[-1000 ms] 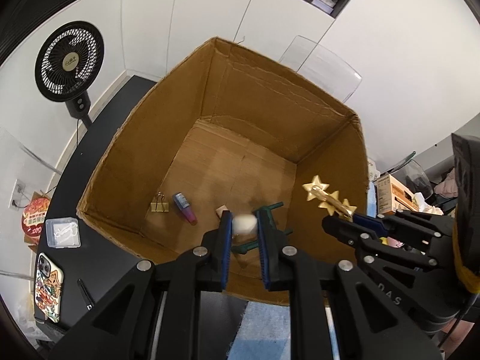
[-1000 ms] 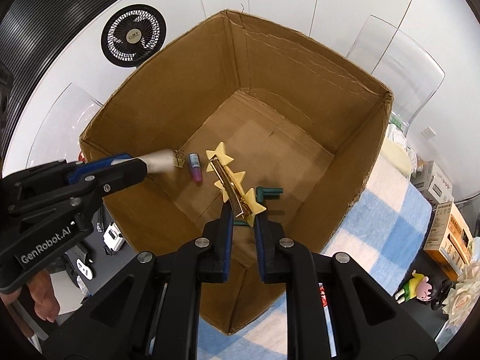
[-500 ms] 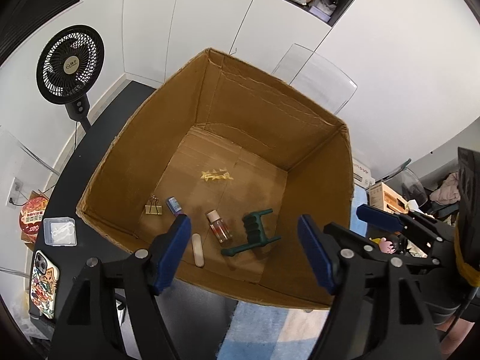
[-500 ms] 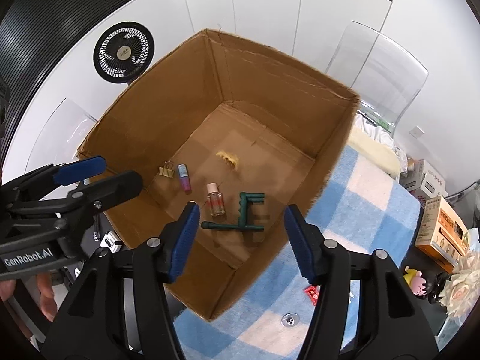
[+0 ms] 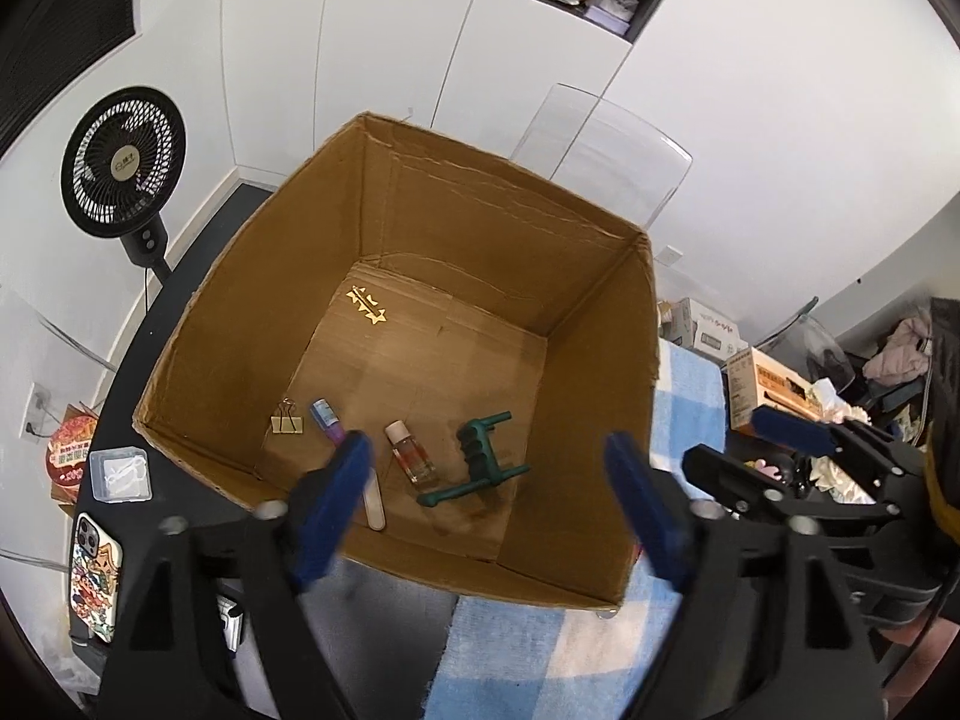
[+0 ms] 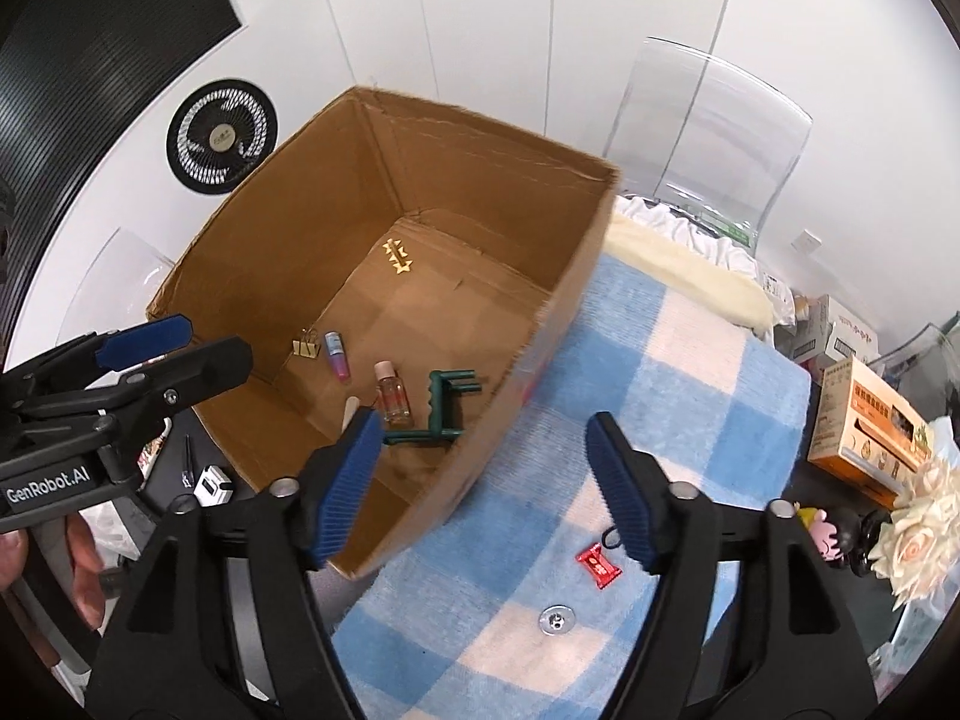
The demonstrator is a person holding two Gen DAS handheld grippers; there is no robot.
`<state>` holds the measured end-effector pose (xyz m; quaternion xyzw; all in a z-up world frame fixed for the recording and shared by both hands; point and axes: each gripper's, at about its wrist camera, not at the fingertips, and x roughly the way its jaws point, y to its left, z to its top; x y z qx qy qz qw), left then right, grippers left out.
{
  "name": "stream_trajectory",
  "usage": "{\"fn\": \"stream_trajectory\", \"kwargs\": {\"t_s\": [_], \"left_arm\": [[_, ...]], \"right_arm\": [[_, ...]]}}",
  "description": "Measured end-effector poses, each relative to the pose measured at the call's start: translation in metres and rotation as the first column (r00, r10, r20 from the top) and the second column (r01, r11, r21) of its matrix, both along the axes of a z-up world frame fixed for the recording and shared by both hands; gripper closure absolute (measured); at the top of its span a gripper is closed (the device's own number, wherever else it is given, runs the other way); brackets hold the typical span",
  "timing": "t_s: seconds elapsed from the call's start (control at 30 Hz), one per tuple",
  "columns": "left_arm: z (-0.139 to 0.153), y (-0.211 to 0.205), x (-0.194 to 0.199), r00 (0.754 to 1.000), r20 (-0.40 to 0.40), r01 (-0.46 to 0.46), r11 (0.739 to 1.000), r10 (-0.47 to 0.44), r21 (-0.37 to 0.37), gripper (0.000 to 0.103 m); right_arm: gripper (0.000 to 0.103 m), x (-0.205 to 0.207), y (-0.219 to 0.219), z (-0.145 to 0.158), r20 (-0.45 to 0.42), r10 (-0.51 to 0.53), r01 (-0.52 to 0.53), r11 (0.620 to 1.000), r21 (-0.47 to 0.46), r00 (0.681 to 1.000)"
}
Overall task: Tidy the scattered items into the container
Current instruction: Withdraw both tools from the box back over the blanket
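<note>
While both tongs hang above the open cardboard box, we list the contents as follows. The left tongs are released and still spreading, with nothing between the blue pads; the right tongs are likewise released and widening, empty.

Inside the box, seen from the left wrist view:
- gold star hair clip, flat on the floor toward 11 o'clock, well apart from the rest;
- gold binder clip, at 8 o'clock near the left wall;
- small tube with blue cap and purple body, just beside the binder clip;
- small glass bottle with pale cap, lying near the middle of the near edge;
- dark green plastic piece with prongs, just right of the bottle, at 5 o'clock;
- pale flat stick, at 7 o'clock, partly hidden behind the left pad.

Outside the box, from the right wrist view, we note a blue-and-white checked cloth on the table at 3 o'clock of the box. On it lie a red wrapped sweet and a small metal disc, both near the right tongs' right pad. An orange carton stands at the cloth's far right edge.

To the left of the box, a patterned phone and a clear plastic case rest on the dark table. A black fan stands beyond at 10 o'clock.
</note>
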<state>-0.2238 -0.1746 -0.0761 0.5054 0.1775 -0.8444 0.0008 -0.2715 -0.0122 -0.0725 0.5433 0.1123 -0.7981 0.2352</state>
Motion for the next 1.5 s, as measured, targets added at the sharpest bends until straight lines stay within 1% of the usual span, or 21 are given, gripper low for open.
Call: {"fn": "stream_trajectory", "kwargs": {"t_s": [0.13,0.2,0.27,0.43,0.73,1.03,1.23,1.5], "left_arm": [[0.004,0.012,0.0,1.0,0.001,0.003,1.0,-0.003,-0.01,0.001],[0.006,0.018,0.0,1.0,0.001,0.009,1.0,-0.009,-0.025,0.001],[0.008,0.027,0.0,1.0,0.001,0.021,0.999,-0.021,-0.041,0.001],[0.013,0.052,-0.001,0.998,0.0,0.06,0.996,-0.06,-0.072,0.001],[0.02,0.104,-0.004,0.991,-0.013,0.134,0.987,-0.135,-0.084,0.001],[0.021,0.156,0.0,0.979,-0.01,0.201,0.975,-0.203,-0.092,0.001],[0.007,0.18,0.008,0.978,0.012,0.211,0.974,-0.21,-0.08,0.001],[-0.021,0.204,0.022,0.975,0.064,0.218,0.973,-0.214,-0.075,0.001]], "right_arm": [[0.011,0.002,0.019,0.006,-0.008,-0.029,0.029,1.0,-0.012,1.0],[0.003,0.003,0.03,0.008,-0.01,-0.045,0.045,0.999,-0.017,0.999],[0.0,0.006,0.044,0.01,-0.019,-0.064,0.063,0.998,-0.02,0.998],[0.0,0.009,0.079,0.014,-0.037,-0.103,0.103,0.995,-0.009,0.994],[0.0,0.016,0.141,0.026,-0.062,-0.176,0.176,0.984,-0.012,0.982],[0.0,0.03,0.196,0.024,-0.038,-0.246,0.245,0.969,-0.037,0.968],[0.0,0.041,0.219,0.015,-0.029,-0.268,0.267,0.963,-0.039,0.963],[0.0,0.05,0.242,-0.009,0.004,-0.273,0.273,0.961,-0.034,0.962]]}}
